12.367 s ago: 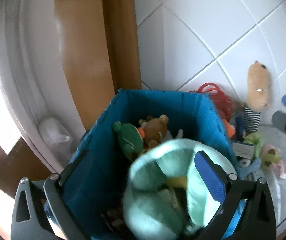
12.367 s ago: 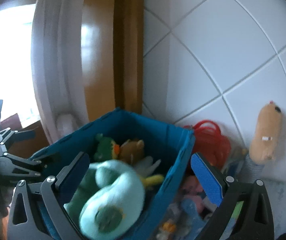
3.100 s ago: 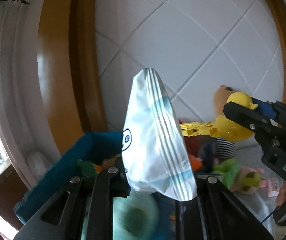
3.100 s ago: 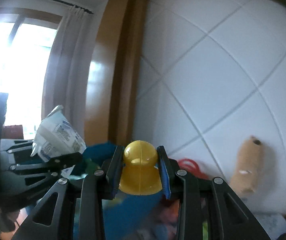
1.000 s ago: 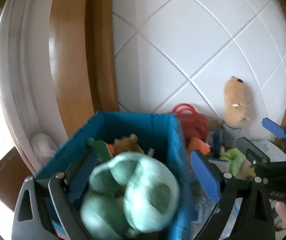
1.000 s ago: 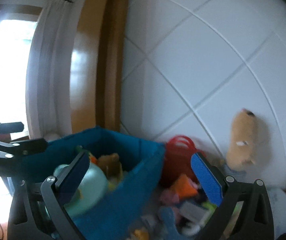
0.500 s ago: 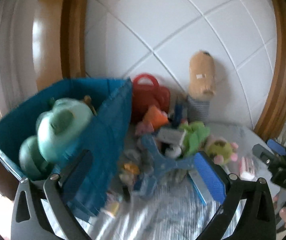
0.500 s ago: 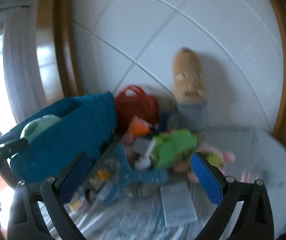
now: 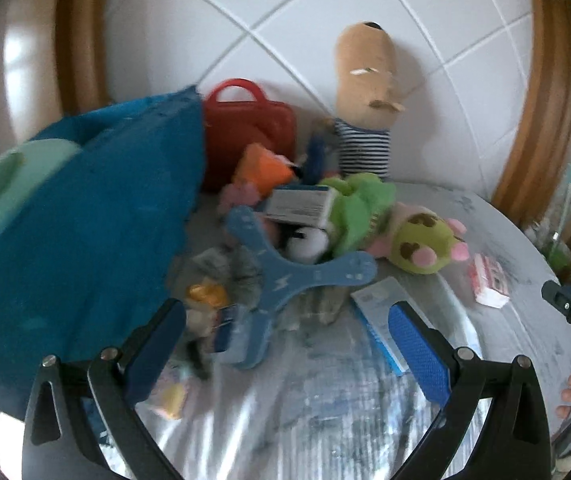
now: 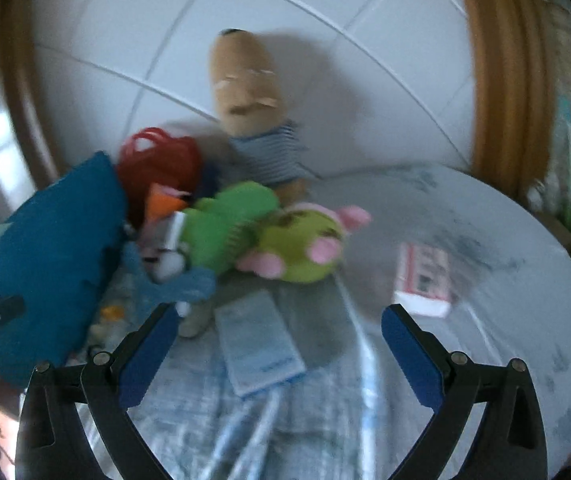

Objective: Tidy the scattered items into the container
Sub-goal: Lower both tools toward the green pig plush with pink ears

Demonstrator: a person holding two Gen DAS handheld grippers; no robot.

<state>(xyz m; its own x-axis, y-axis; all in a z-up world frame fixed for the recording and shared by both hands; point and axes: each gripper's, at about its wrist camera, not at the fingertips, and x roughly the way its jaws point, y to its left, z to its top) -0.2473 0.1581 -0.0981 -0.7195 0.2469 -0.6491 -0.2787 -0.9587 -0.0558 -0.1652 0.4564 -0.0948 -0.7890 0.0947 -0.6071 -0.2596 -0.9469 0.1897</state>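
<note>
Reaching for the next pick, the left gripper [image 9: 285, 344] and right gripper [image 10: 277, 344] both gape wide and empty over the toy pile [image 9: 325, 216]; the blue bin [image 9: 85, 216] sits left. Next, probably, each needs one item, maybe the flat packet [image 10: 257, 340].

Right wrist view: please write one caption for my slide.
Open right gripper above a flat packet, toys piled beside the blue bin.

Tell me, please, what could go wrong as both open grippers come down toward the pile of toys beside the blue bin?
The blue boomerang toy lies tangled among small loose items, so a grab by the left gripper could drag or scatter them. The flat booklet beneath the right gripper lies flush on the table, so the jaws may slip off it. The blue bin looks full; additions could spill.
</note>
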